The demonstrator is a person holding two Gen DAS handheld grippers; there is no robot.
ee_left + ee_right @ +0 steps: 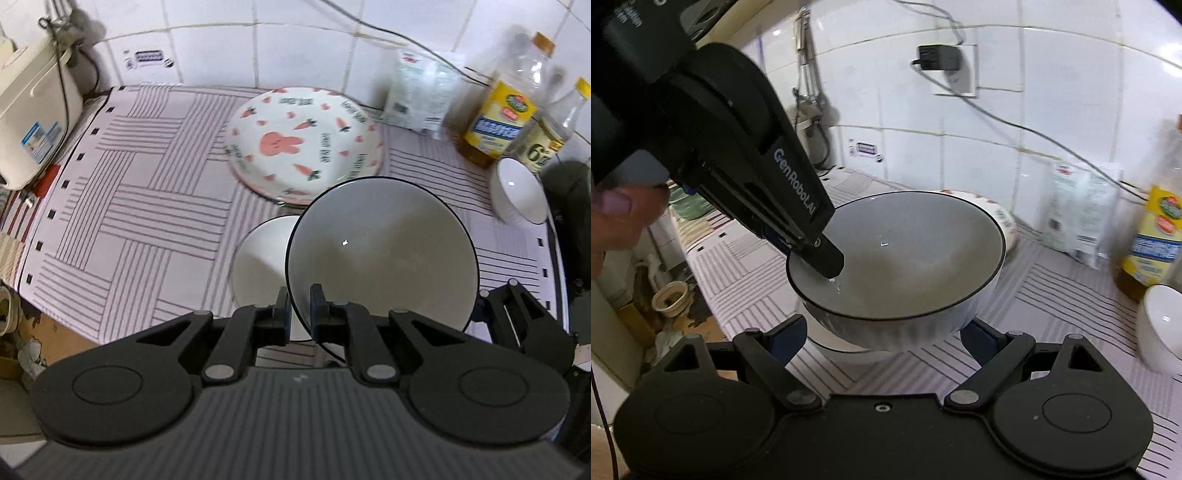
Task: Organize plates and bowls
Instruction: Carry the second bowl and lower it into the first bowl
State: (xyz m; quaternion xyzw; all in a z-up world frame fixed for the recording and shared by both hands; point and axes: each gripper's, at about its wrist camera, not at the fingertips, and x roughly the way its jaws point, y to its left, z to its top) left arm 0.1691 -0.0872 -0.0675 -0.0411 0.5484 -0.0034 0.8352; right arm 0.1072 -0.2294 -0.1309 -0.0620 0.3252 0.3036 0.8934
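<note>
My left gripper (pixel 299 306) is shut on the rim of a large white bowl with a dark rim (pixel 384 251), held above a second, similar bowl (pixel 262 254) on the striped mat. In the right wrist view the left gripper (pixel 827 258) pinches that bowl (pixel 905 258) at its left rim. My right gripper (pixel 886 339) is open, one finger on each side of the bowl's ribbed base, empty. A rabbit-and-carrot plate (pixel 303 144) lies behind the bowls. A small white bowl (pixel 517 192) stands at the right; it also shows in the right wrist view (pixel 1160 328).
A striped mat (pixel 129 206) covers the counter. Oil bottles (pixel 502 107) and a white bag (pixel 421 92) stand against the tiled back wall at right. A white appliance (pixel 33 114) sits at the left. The counter's left edge drops to a cluttered floor (pixel 668 299).
</note>
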